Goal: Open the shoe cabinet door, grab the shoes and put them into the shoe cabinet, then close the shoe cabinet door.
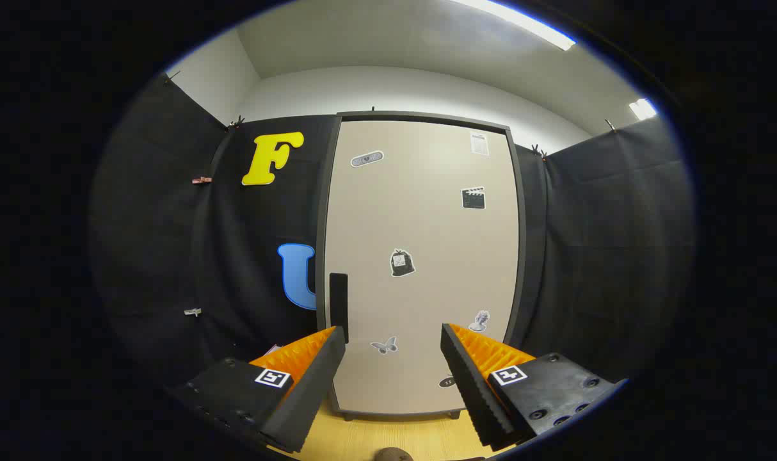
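A dark vertical handle (338, 306) sits at the left edge of the shoe cabinet door (420, 256), just beyond the left finger's tip. The tongs (393, 336) stand open and empty, facing the closed, sticker-dotted door of the shoe cabinet (523, 256). The cabinet stands on a wooden floor (363, 438).

Your gripper (393, 342) faces the shoe cabinet (420, 262), fingers spread apart with nothing between them. The cabinet stands upright on the wooden floor (363, 438), its door (427, 288) closed, the booth's cloth wall behind and on both sides. The door handle (338, 306) sits just beyond your left finger, at the door's left edge.
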`<act>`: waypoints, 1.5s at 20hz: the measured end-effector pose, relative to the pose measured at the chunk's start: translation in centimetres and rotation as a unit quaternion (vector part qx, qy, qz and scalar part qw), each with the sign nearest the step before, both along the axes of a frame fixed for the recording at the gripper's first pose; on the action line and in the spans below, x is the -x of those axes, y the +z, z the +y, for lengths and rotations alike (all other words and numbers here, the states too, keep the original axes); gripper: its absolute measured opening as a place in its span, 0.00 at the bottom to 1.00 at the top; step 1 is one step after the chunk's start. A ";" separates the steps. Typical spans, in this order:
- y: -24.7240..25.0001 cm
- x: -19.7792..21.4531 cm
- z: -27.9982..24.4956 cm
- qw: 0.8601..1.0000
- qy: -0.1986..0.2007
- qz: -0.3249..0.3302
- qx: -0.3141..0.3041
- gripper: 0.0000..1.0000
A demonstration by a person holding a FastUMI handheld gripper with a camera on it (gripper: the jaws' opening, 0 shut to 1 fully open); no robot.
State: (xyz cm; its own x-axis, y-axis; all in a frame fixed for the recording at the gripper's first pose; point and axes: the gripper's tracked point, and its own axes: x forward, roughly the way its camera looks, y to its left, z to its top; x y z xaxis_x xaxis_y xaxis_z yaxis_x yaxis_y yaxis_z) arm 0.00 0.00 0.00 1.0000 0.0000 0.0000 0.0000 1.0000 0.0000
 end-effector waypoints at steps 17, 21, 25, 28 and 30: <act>-0.9 -0.8 0.6 1.000 0.006 0.012 0.017 0.97; -1.3 -1.6 1.0 1.000 0.008 0.016 0.008 0.97; -1.8 -3.6 2.6 1.000 0.017 0.020 -0.006 0.98; -2.5 -5.7 4.0 0.999 0.025 0.024 -0.005 0.98; -2.6 -7.2 4.6 0.999 0.027 0.023 -0.014 0.98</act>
State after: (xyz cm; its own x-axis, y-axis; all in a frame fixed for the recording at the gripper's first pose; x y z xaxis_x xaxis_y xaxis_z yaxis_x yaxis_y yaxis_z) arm 7.21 4.57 -2.58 0.9975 0.0543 -0.0451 -0.0531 0.9982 0.0284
